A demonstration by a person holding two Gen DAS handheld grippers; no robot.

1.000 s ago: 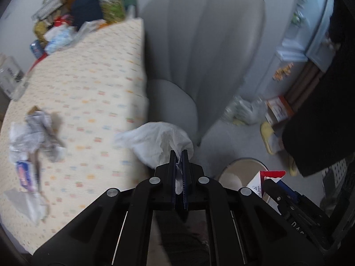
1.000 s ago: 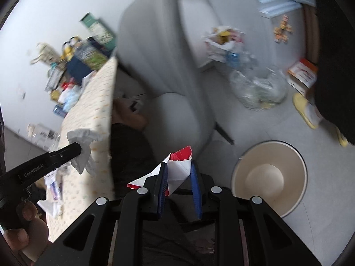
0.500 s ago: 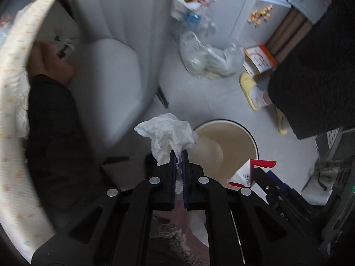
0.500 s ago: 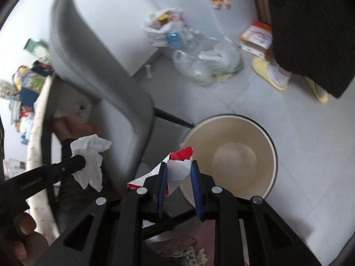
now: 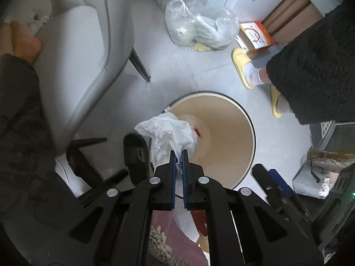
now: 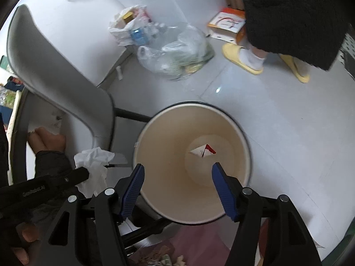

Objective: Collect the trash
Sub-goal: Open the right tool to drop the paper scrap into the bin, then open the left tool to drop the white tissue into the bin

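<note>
The left claw [image 5: 179, 154] pinches a crumpled white tissue [image 5: 170, 133] just ahead of its tips, over the near rim of the beige bin [image 5: 241, 141] beyond.

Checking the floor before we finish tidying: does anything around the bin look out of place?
Yes. A clear plastic bag stuffed with rubbish slumps on the floor beyond the bin, and an orange-and-white box lies tipped beside it. Inside the bin only a red-and-white wrapper shows.

One beige bin [image 6: 153, 155], one red-and-white wrapper [image 6: 203, 151] inside, one crumpled tissue [image 5: 168, 134], one grey chair [image 6: 55, 71], two yellow slippers [image 6: 240, 61], two clear bags [image 6: 175, 53] upper centre.
</note>
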